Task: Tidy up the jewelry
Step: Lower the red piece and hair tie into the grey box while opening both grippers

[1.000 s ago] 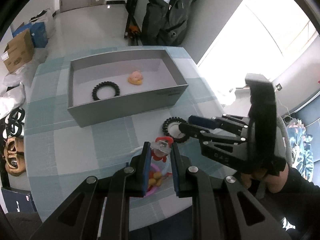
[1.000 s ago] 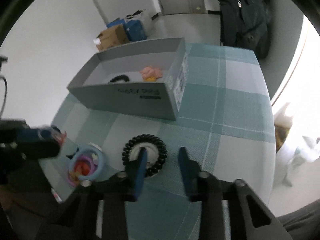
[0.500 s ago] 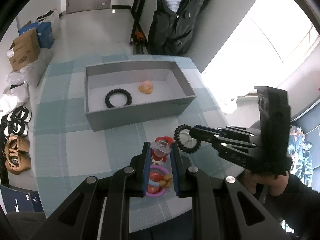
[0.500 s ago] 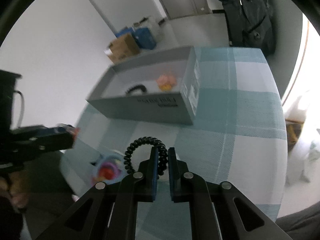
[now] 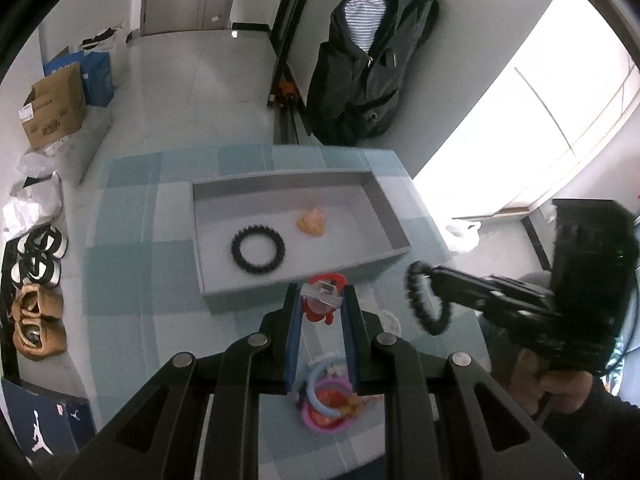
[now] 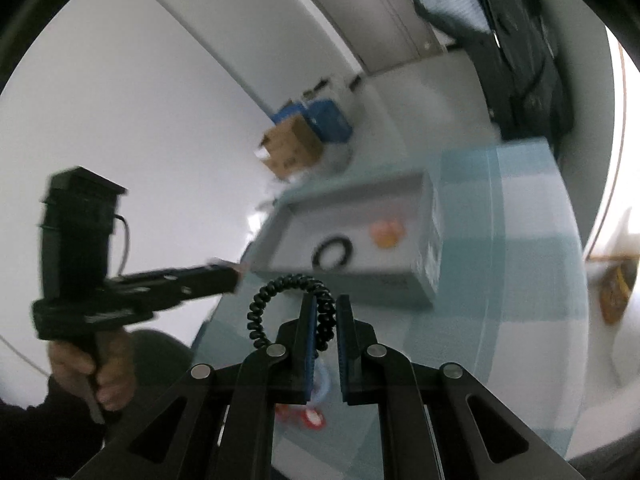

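Left wrist view: we pinch a red clip in our left tool, our right tool clamps a black coil bracelet above the checked tabletop. Beyond, a grey box holds another coil bracelet and an orange charm. Cardboard cartons, lettering unreadable, sit on the floor.

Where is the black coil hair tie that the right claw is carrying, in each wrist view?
Left wrist view: the carried hair tie hangs right of centre, clamped in the right claw, past the box's right corner.
Right wrist view: hair tie at lower centre, looping up and left from the claw's tips.
Shared landmark: the grey box.
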{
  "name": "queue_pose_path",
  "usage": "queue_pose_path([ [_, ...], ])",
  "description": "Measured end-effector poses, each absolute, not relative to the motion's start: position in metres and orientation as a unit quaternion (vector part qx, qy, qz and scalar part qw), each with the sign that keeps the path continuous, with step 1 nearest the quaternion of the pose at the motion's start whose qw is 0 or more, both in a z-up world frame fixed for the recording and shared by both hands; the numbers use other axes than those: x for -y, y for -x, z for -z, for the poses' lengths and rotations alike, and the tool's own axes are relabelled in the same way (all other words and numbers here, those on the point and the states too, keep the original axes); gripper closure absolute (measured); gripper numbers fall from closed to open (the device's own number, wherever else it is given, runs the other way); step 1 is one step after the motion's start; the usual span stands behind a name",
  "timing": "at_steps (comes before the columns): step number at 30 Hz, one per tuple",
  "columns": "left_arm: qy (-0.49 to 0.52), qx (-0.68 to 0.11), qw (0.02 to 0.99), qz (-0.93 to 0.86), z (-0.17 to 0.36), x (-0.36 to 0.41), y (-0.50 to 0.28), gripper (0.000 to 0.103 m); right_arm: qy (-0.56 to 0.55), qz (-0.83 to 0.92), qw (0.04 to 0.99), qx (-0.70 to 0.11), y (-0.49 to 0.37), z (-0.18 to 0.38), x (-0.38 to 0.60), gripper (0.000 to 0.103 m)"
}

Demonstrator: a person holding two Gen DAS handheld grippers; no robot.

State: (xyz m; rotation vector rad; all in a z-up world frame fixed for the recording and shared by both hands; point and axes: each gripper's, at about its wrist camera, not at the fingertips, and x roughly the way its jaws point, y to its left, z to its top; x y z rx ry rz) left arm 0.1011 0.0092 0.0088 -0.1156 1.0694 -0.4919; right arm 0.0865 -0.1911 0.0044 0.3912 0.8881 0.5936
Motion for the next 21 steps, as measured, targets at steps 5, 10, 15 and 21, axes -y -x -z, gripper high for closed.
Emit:
queue_pose_path([
  [5, 0.051, -0.501, 0.832, 0.233, -0.009, -0.006, -0.128, 0.089, -0.183, -0.272, 0.847, -0.419, -0.112, -0.018, 0.192, 0.095],
  [10, 0.055, -0.511, 0.824, 0.238, 0.004, -0.002, -0.155, 0.089, -0.174, -0.259, 0.847, -0.43, -0.142, -0.017, 0.187, 0.095],
  [15, 0.063, -0.523, 0.814, 0.244, 0.02, -0.003, -0.171, 0.089, -0.164, -0.246, 0.844, -0.447, -0.165, -0.011, 0.185, 0.095],
  [21, 0.069, -0.532, 0.806, 0.251, 0.033, -0.005, -0.184, 0.089, -0.165, -0.231, 0.837, -0.468, -0.178, 0.006, 0.184, 0.094],
])
